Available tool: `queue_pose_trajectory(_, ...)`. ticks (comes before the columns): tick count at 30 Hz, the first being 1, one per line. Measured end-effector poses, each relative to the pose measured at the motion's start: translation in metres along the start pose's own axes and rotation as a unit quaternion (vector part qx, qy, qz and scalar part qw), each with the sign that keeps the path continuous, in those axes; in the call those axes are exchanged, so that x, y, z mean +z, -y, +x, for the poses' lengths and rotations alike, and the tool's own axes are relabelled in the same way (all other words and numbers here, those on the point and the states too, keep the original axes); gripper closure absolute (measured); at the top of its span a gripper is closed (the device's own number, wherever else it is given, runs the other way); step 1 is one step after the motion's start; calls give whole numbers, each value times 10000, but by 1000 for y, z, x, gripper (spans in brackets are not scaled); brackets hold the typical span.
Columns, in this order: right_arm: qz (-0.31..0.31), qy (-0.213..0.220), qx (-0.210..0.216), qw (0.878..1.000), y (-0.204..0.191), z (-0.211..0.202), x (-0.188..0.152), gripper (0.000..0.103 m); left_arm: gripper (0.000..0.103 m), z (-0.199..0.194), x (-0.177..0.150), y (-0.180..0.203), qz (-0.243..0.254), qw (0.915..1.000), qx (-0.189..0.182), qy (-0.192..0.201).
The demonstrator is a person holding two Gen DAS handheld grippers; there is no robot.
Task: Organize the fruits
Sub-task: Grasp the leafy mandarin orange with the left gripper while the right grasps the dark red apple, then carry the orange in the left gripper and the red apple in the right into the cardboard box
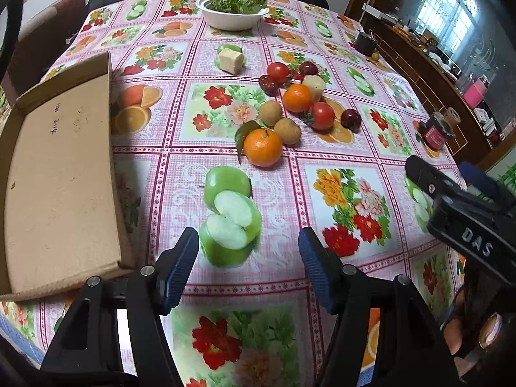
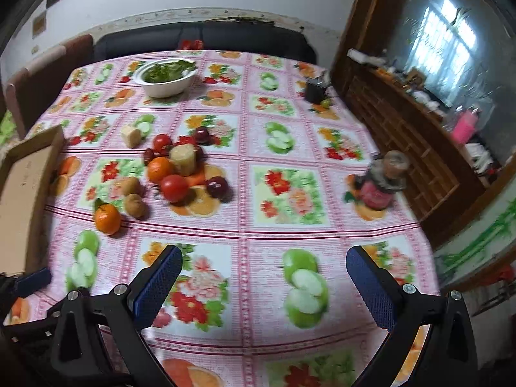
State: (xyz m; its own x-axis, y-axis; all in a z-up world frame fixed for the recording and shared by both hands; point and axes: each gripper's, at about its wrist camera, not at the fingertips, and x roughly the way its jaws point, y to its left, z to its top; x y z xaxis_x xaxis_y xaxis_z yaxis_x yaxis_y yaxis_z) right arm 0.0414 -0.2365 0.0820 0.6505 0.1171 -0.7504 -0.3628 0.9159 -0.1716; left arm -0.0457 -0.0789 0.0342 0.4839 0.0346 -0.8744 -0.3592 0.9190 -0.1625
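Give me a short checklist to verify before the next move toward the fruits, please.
1. Left tool open: ok.
2. Right tool open: ok.
3. Both tools hold nothing: ok.
4. Box has free space: ok.
5. Nearest orange has room for a grasp: not ok on its far side, where a brown fruit seems to touch it.
6. Right view sharp enough to aim: not ok, blurred.

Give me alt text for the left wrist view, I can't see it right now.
The open left tongs hover over a pink fruit-print tablecloth, empty. Ahead lies a loose cluster of fruit, nearest a leafy orange tangerine; a flat brown cardboard box sits to the left, and a white bowl of greens stands at the far edge.
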Motion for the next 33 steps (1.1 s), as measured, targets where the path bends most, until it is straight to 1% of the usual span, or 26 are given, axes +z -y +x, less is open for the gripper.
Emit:
queue_pose_trajectory(2,100,37,477,9988,1,7,-1,8,40,5,7,-4,-63,10000,-64,12)
queue_pose_trajectory(3,166,22,689,9975,1,12,-1,13,40,8,10,-5,-75,9999,-84,7)
queue_pose_trajectory(4,239,-36,881,9958,2,18,-1,20,40,11,14,-7,-94,9999,-106,-19)
queue_pose_trajectory(5,304,-127,1013,9943,1,26,0,24,40,14,17,-9,-135,9998,-120,-27)
queue_pose_trajectory(6,356,-218,1144,9926,1,33,2,31,40,16,22,-11,-171,9998,-123,-2)
queue_pose_trajectory(7,416,-298,1319,9899,1,41,3,34,40,20,26,-11,-172,9998,-106,7)
queue_pose_trajectory(10,668,-357,1875,9793,6,64,10,38,40,30,41,-10,-143,9998,-104,-2)
queue_pose_trajectory(11,758,-391,1930,9775,8,71,13,38,40,33,45,-10,-149,9998,-113,-10)
queue_pose_trajectory(14,734,-367,1685,9823,9,86,25,40,40,43,55,-8,-188,9996,-190,-70)
queue_pose_trajectory(17,698,-364,1659,9830,7,100,37,41,40,53,61,-3,-168,9996,-190,-124)
queue_pose_trajectory(18,649,-378,1584,9845,4,105,40,41,40,55,62,-1,-146,9997,-173,-106)
queue_pose_trajectory(20,552,-417,1480,9866,2,115,44,46,40,57,65,2,-96,9998,-154,-63)
queue_pose_trajectory(21,491,-485,1471,9867,-1,120,45,52,42,58,67,3,-97,9998,-181,-42)
queue_pose_trajectory(22,468,-523,1573,9851,-1,124,46,53,50,59,68,3,-93,9997,-210,-29)
queue_pose_trajectory(23,433,-495,1565,9855,-3,126,46,54,62,59,69,4,-59,9998,-209,-15)
queue_pose_trajectory(24,373,-452,1523,9866,-5,125,46,58,67,59,69,5,-22,9997,-227,-16)
queue_pose_trajectory(25,330,-459,1580,9858,-7,125,47,69,70,59,68,6,6,9996,-265,-24)
queue_pose_trajectory(26,348,-468,1705,9836,-7,124,47,72,71,58,68,5,10,9996,-276,-23)
queue_pose_trajectory(29,376,-452,1639,9847,-7,117,43,72,71,56,65,5,7,9996,-274,-7)
queue_pose_trajectory(31,488,-480,1760,9820,-3,114,39,72,72,53,61,4,-1,9997,-247,1)
queue_pose_trajectory(33,556,-456,1781,9814,1,108,35,72,72,46,57,4,-8,9997,-259,54)
